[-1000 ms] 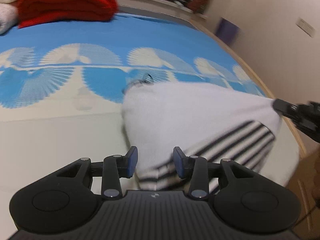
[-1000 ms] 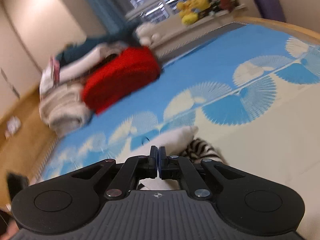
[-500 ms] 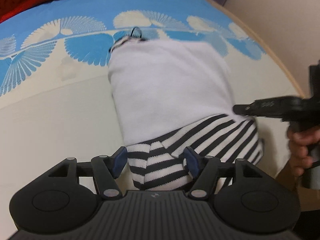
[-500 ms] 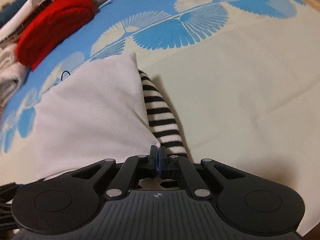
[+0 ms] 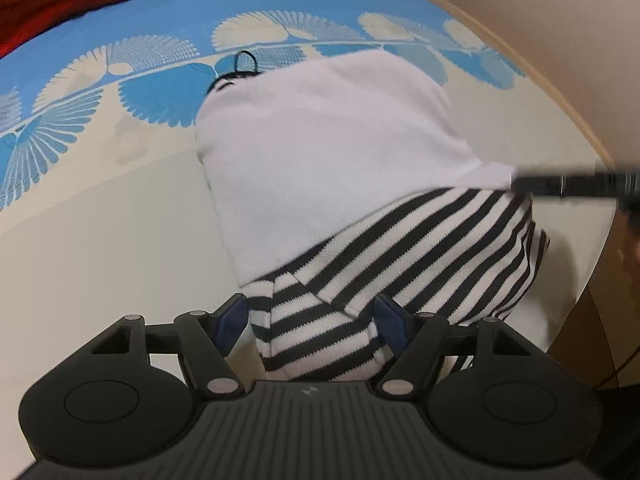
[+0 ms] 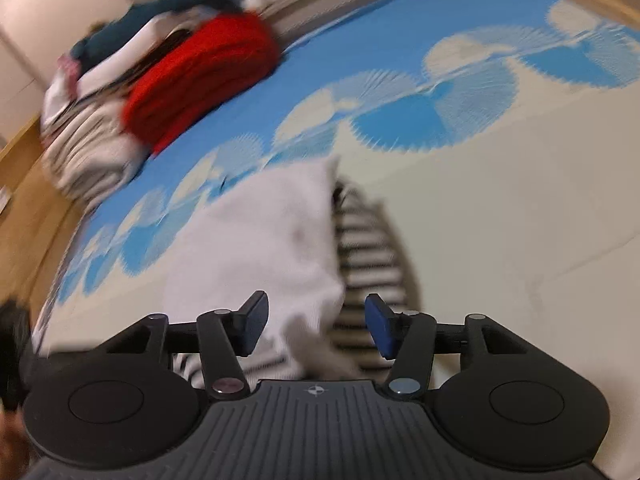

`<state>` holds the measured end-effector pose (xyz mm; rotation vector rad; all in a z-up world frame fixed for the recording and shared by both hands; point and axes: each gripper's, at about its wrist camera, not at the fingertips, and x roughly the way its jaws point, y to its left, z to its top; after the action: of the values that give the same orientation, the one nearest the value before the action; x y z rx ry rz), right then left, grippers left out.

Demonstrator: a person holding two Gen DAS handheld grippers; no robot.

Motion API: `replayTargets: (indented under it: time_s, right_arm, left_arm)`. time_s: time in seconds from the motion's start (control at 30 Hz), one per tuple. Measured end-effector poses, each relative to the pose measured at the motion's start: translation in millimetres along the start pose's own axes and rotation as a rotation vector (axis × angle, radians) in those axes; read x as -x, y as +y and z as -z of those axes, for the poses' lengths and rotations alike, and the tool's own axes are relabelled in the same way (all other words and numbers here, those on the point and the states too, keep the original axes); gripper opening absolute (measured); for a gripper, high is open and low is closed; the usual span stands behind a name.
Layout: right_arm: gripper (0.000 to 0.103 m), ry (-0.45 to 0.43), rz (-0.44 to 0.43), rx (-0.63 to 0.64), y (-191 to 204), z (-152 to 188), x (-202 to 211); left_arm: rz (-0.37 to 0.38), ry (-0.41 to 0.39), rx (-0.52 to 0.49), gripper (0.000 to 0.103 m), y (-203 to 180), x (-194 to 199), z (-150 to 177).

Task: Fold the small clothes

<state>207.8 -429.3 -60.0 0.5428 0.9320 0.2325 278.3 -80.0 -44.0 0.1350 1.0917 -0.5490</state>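
No container shows here, only the cream and blue fan-patterned bedspread [image 5: 100, 208] with the folded white knit garment with black-and-white striped sleeves [image 5: 320, 152] lying flat on its cream part. My left gripper [image 5: 312, 322] hangs over the garment's near striped end, jaws opening, pads spread either side of the sleeve without pressing it. My right gripper [image 6: 316, 322] is at the garment's far corner, jaws opening, white cloth loose between them.

Your left claw [image 5: 312, 322] points steeply down, its jaws spreading apart; your right claw [image 6: 316, 326] tilts down too, jaws opening.
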Motion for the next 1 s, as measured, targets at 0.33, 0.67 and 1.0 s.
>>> replayTargets:
  time_s: [0.33, 0.67, 1.0]
  right_arm:
    - [0.003, 0.105, 0.020, 0.173, 7, 29, 14]
    - [0.002, 0.280, 0.112, -0.004, -26, 52, -9]
    - [0.066, -0.013, 0.144, 0.106, 11, 2, 29]
  left_arm:
    - [0.089, -0.071, 0.106, 0.074, 16, 31, -16]
    - [0.062, 0.100, -0.021, 0.082, 3, -8, -3]
    - [0.136, -0.045, 0.264, 0.082, 51, 24, -25]
